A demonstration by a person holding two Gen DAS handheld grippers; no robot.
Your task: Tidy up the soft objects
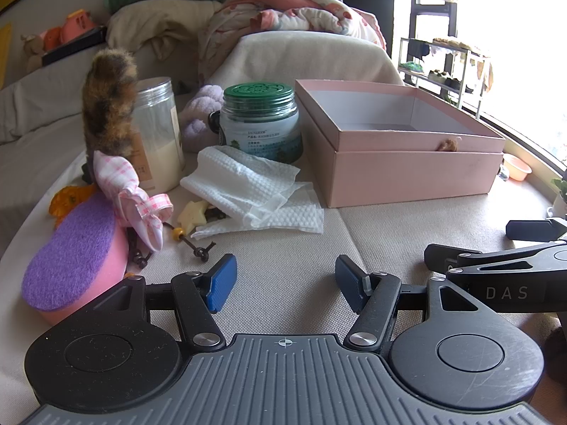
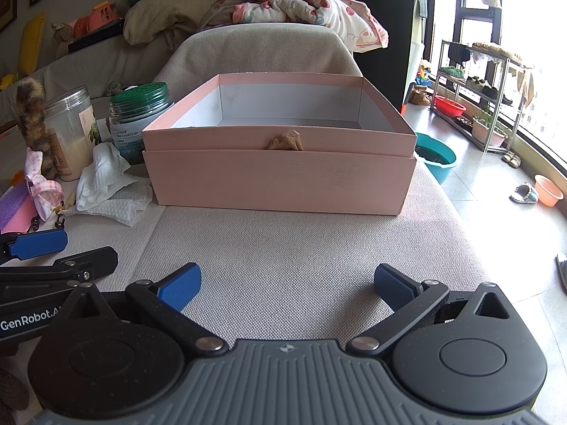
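An open pink box [image 1: 407, 173] [image 2: 280, 180] stands on the beige cushion, with a small tan soft piece [image 2: 285, 141] hanging over its front rim. To its left lie a white cloth [image 1: 255, 191] [image 2: 106, 184], a pink checked fabric bow [image 1: 134, 198], a purple-and-pink sponge [image 1: 74, 258] and a furry brown tail [image 1: 110, 106]. My left gripper [image 1: 285, 281] is open and empty, low over the cushion in front of the cloth. My right gripper [image 2: 287, 287] is open and empty, facing the box front.
A clear jar of white powder [image 1: 159, 134] and a green-lidded jar [image 1: 260, 120] stand behind the cloth, with a lilac plush [image 1: 202, 113] between them. Beads on a cord [image 1: 191, 237] lie nearby. The cushion's right edge [image 2: 460, 212] drops to the floor with basins [image 2: 436, 156].
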